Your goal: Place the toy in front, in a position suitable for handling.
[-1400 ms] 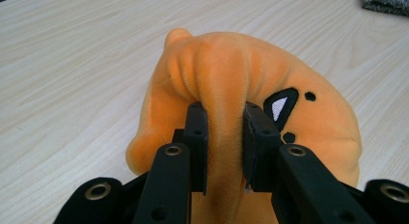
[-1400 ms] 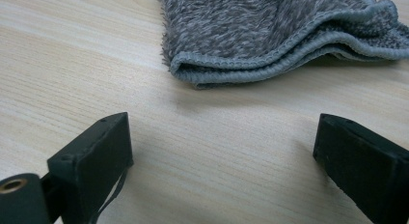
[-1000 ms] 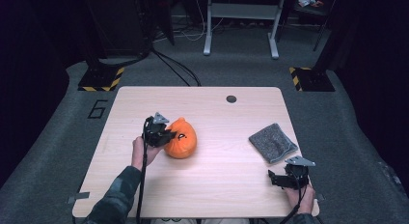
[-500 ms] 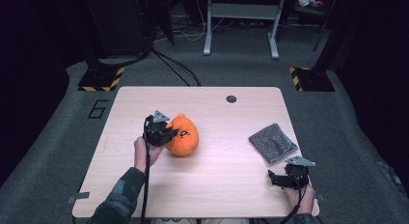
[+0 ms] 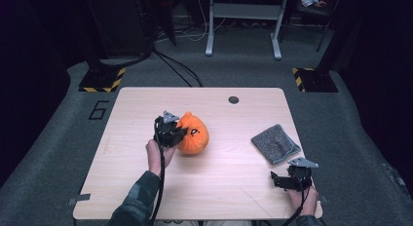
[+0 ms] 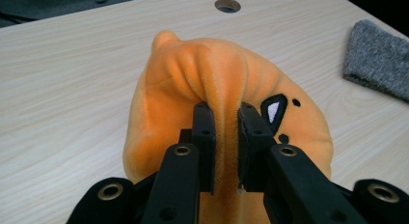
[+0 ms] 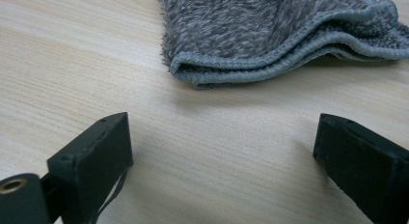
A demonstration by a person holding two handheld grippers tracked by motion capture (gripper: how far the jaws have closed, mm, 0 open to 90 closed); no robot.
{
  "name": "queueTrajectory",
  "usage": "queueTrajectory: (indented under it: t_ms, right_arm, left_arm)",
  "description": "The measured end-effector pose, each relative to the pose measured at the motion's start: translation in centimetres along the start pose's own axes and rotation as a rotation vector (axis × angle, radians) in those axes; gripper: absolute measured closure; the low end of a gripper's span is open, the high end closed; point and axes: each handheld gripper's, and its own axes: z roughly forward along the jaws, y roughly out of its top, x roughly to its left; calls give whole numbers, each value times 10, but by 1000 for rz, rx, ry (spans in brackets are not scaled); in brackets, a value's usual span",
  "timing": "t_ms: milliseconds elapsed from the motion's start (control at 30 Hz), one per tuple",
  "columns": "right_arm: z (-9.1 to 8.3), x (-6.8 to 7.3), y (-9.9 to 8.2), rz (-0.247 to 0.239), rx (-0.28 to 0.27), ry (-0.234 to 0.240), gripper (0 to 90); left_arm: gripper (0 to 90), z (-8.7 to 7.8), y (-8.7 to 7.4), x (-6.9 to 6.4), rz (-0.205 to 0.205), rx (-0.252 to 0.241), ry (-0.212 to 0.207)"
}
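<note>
An orange plush toy (image 5: 194, 133) with black and white face marks sits near the middle of the wooden table (image 5: 146, 197). My left gripper (image 5: 176, 134) is shut on a fold of the orange plush toy (image 6: 217, 84), and the fabric bunches up between its pads (image 6: 205, 137). A folded grey cloth (image 5: 274, 143) lies at the right side of the table. My right gripper (image 5: 278, 181) rests near the table's front right corner, just short of the grey cloth (image 7: 270, 31). Its jaws stand wide open over bare wood with nothing between them.
A round cable hole (image 5: 234, 100) sits near the table's far edge. Beyond the table are a grey carpet, a white stand's legs (image 5: 243, 26) and two black feet with yellow-black stripes (image 5: 102, 79).
My left gripper has carried the plush toy a little to the right and away from the front edge. The right gripper and the cloth have stayed put.
</note>
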Motion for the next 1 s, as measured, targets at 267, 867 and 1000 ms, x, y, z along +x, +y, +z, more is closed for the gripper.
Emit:
queueTrajectory:
  t_ms: [267, 867, 1000]
  right_arm:
    - [0, 0, 0, 1, -4, -2, 54]
    - [0, 0, 0, 0, -5, -1, 53]
    - [0, 0, 0, 0, -4, -1, 54]
  left_arm:
    - [801, 7, -8, -7, -112, -29, -1]
    - [571, 14, -23, -1, -33, 46, -6]
    - [494, 7, -18, 10, 5, 40, -53]
